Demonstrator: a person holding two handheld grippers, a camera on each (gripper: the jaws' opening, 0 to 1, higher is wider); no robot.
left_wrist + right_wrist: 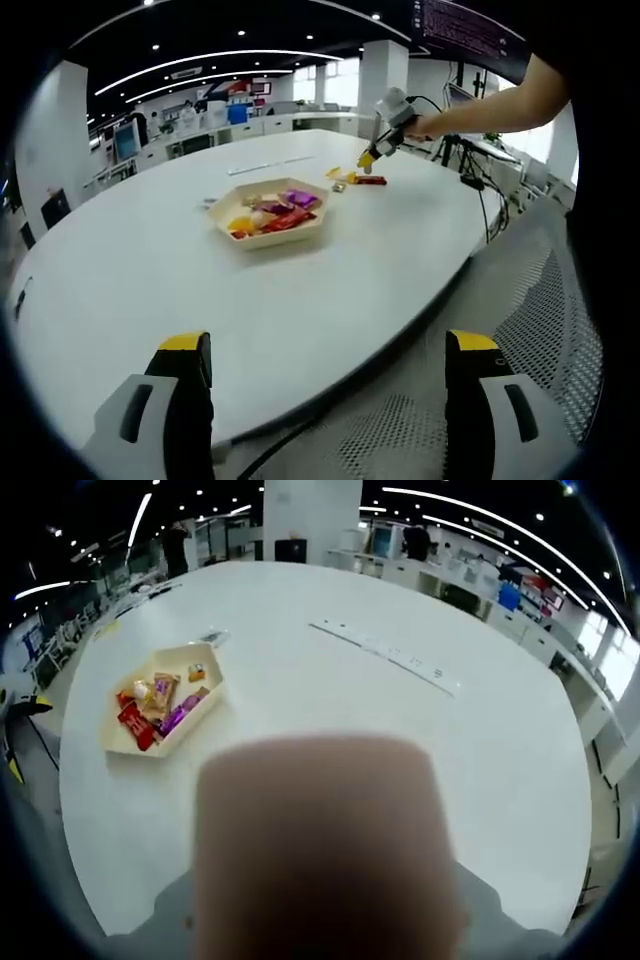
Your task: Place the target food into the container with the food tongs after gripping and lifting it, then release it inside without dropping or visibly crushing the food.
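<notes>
Left gripper [325, 400]: nearest, jaws spread over table edge.
Table [150, 260]: big, white.
Tray [272, 213]: holds wrapped snacks [150, 705].
Right gripper [368, 160]: above loose snacks [358, 179] beside tray; jaw state unclear, blurred object blocks view.

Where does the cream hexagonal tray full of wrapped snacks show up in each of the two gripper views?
Left gripper view: the cream hexagonal tray sits just above centre, on the white oval table, left of the other hand-held gripper.
Right gripper view: the tray lies at the left, above a blurred tan object up close.
Shared landmark: the white oval table.
</notes>
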